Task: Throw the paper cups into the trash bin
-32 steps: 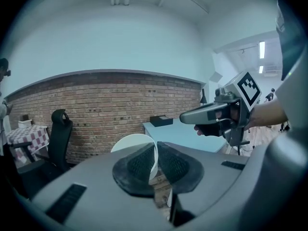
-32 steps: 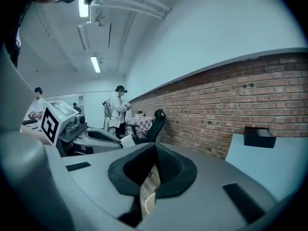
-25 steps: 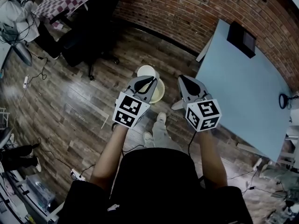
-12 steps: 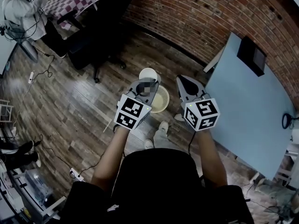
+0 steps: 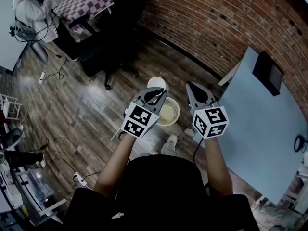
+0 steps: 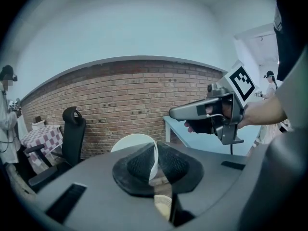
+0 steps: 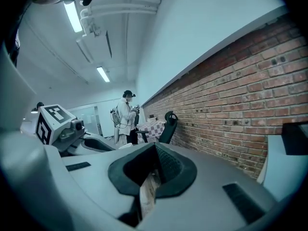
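Overhead, left gripper fingers tight on paper cup rim near trash bin edge; right gripper fingers together.

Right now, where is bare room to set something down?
Bare: the blue table beside the black box; the wood floor between the office chair and left tongs. Crowded: around the trash bin, with the paper cup and right tongs close by.

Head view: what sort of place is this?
Probably a lab or office workspace rather than a home: a bare brick wall, a wood floor, a black office chair and a plain work table.
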`<state>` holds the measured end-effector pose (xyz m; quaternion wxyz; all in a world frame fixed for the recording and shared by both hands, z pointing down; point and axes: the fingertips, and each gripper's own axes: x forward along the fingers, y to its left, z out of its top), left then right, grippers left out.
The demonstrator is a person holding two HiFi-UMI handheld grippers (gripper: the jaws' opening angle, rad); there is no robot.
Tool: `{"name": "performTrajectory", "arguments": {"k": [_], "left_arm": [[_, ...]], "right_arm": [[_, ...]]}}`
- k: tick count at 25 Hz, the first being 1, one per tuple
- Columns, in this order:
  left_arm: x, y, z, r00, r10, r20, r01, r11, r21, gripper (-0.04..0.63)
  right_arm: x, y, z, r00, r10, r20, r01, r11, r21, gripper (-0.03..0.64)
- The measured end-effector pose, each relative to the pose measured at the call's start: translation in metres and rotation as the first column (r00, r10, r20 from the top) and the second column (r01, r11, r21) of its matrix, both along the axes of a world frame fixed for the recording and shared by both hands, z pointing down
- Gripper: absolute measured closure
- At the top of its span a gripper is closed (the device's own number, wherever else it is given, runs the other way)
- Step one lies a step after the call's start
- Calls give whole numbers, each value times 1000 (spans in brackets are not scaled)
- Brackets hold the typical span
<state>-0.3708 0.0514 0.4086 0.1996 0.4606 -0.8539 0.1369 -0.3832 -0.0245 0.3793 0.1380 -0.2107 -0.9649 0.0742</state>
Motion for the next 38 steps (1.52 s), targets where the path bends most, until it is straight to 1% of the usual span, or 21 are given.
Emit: {"name": "performTrajectory", "arguments": {"k": [3, 6, 12, 16, 19, 23, 28, 34, 36, 38], "left_arm": [[-6, -3, 2, 1000, -3, 2, 3, 1000, -21, 568], [-12, -3, 3, 1000, -18, -1, 18, 1000, -24, 568], [-14, -3, 18, 999, -21, -42, 19, 998, -57, 568], [-16, 5, 32, 997, -1, -73, -5, 997, -78, 568], [-20, 10, 43, 995, 23, -100, -31, 997, -77, 568], [-31, 11, 57, 988, 79, -132, -88, 994, -70, 568], [-46, 19, 76, 971, 157, -181, -170, 984, -54, 568], [-66, 28, 117, 946, 225, -234, -243, 968, -54, 568], [-60, 33, 134, 924, 272, -269, -296, 954, -51, 568], [-50, 38, 151, 893, 330, -307, -360, 932, -47, 568]], "right_arm": [[-7, -2, 3, 1000, -22, -3, 22, 1000, -13, 612], [-15, -5, 8, 999, -30, -14, 30, 999, -17, 612], [-24, -10, 20, 999, -25, -38, 23, 999, -39, 612], [-28, -5, 28, 999, 0, -49, -4, 998, -66, 612], [-31, -1, 38, 997, 26, -71, -30, 998, -59, 612], [-42, -1, 49, 992, 79, -96, -83, 995, -46, 612], [-51, 5, 61, 979, 157, -133, -161, 987, -18, 612], [-63, 6, 87, 953, 256, -164, -261, 965, -7, 612], [-55, 8, 98, 933, 309, -187, -315, 949, -7, 612], [-44, 10, 110, 905, 364, -219, -374, 928, -4, 612]]}}
